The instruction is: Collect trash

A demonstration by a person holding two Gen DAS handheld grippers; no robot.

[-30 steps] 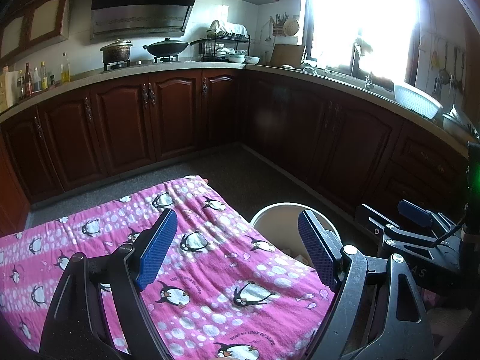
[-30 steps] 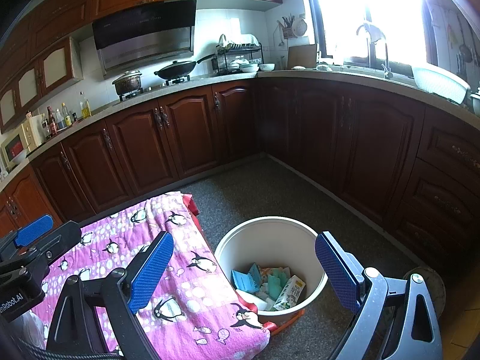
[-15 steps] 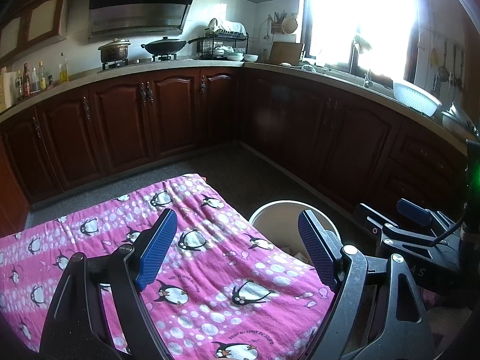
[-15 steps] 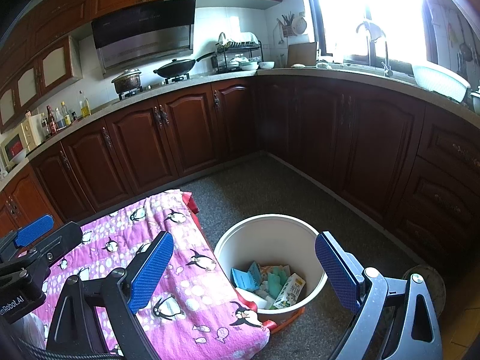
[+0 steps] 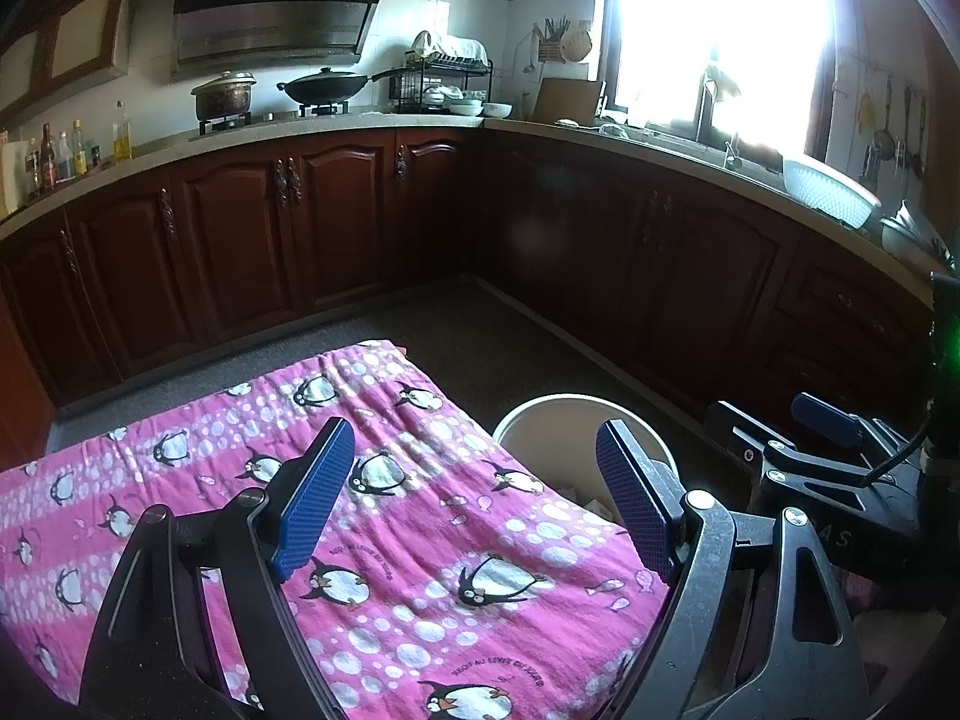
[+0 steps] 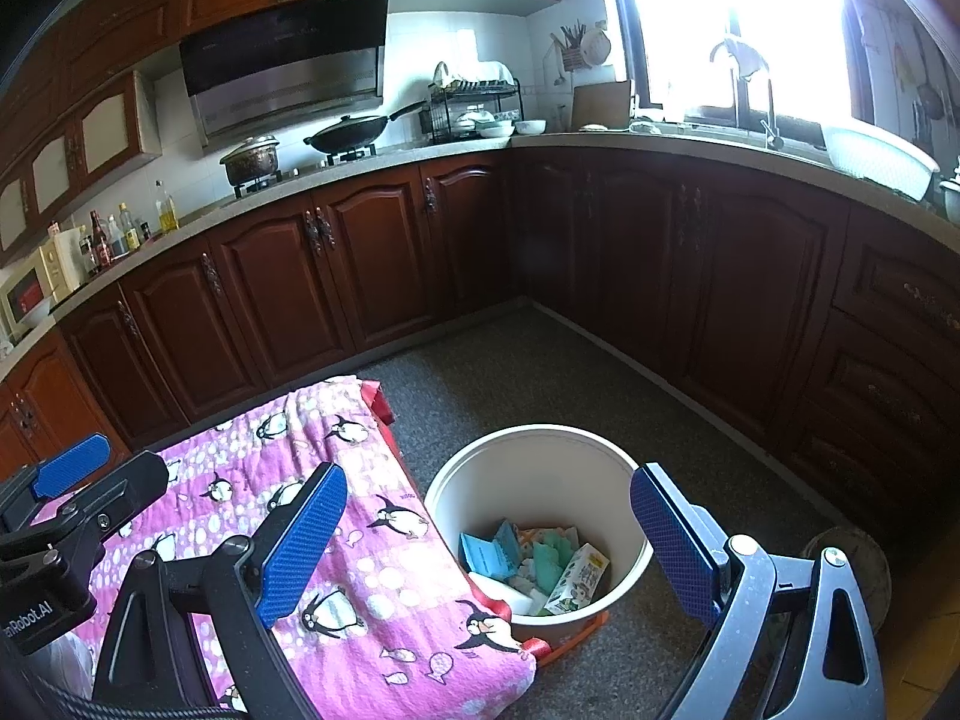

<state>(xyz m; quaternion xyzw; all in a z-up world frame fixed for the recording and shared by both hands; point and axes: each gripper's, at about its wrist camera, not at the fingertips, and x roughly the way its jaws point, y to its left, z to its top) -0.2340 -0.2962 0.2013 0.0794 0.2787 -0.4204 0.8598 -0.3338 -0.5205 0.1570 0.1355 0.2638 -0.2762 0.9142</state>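
Jaws unchanged (both wide, empty)

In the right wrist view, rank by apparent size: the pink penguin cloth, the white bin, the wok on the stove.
1. Pink penguin cloth, largest, though it lies nearest the camera.
2. White bin.
3. Wok, smallest, but farthest away, so its true size is unsure.
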